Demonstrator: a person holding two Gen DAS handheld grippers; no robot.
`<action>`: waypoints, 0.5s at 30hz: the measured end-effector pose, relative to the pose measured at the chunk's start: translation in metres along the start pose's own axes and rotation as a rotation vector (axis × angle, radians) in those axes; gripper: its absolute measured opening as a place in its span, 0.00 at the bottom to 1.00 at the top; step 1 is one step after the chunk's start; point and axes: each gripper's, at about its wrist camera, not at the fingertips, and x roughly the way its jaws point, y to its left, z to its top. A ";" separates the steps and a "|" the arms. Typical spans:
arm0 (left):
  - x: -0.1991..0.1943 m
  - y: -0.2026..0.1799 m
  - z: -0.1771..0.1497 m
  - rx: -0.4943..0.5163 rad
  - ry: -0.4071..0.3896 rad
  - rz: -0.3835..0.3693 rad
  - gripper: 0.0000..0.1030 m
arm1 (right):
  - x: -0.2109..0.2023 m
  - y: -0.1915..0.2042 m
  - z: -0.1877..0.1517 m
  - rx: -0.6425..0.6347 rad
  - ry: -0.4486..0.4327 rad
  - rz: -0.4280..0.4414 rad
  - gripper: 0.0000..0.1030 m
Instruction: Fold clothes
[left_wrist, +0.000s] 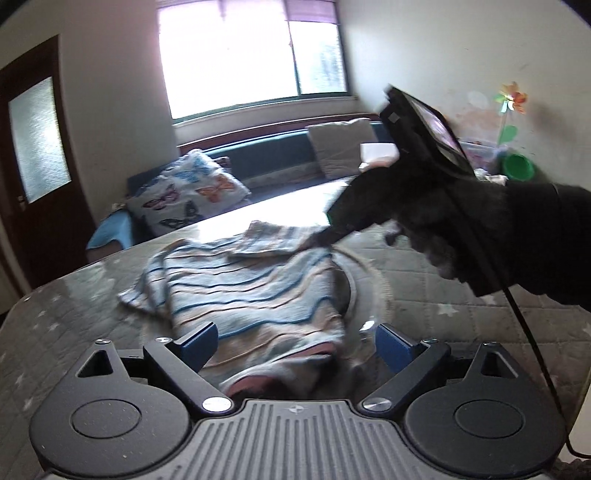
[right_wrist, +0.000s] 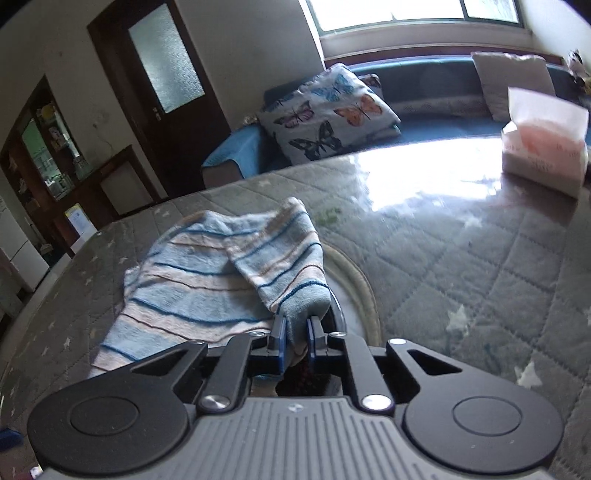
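Note:
A blue, white and tan striped garment (left_wrist: 251, 291) lies rumpled on the quilted grey table cover (left_wrist: 443, 288). My left gripper (left_wrist: 295, 341) is open, its blue-padded fingers on either side of the garment's near end. In the left wrist view the right gripper (left_wrist: 325, 236), held by a black-gloved hand (left_wrist: 461, 229), pinches the garment's far sleeve and holds it lifted over the body. In the right wrist view my right gripper (right_wrist: 296, 341) is shut on that sleeve's cuff, and the striped garment (right_wrist: 207, 280) spreads out to the left.
A white tissue pack (right_wrist: 543, 147) sits at the table's far right. A round glass turntable rim (right_wrist: 354, 284) shows under the garment. Beyond the table are a blue sofa (left_wrist: 273, 155) with a butterfly cushion (left_wrist: 192, 192), a window, and a dark door (left_wrist: 37, 147) on the left.

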 end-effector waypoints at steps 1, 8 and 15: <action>0.007 -0.003 0.002 0.002 0.012 -0.004 0.85 | -0.003 0.002 0.003 -0.005 -0.007 0.007 0.10; 0.052 -0.001 0.002 -0.034 0.115 0.012 0.62 | -0.029 0.014 0.025 -0.031 -0.050 0.077 0.09; 0.045 0.025 0.000 -0.108 0.114 -0.004 0.14 | -0.034 0.022 0.040 -0.072 -0.050 0.091 0.09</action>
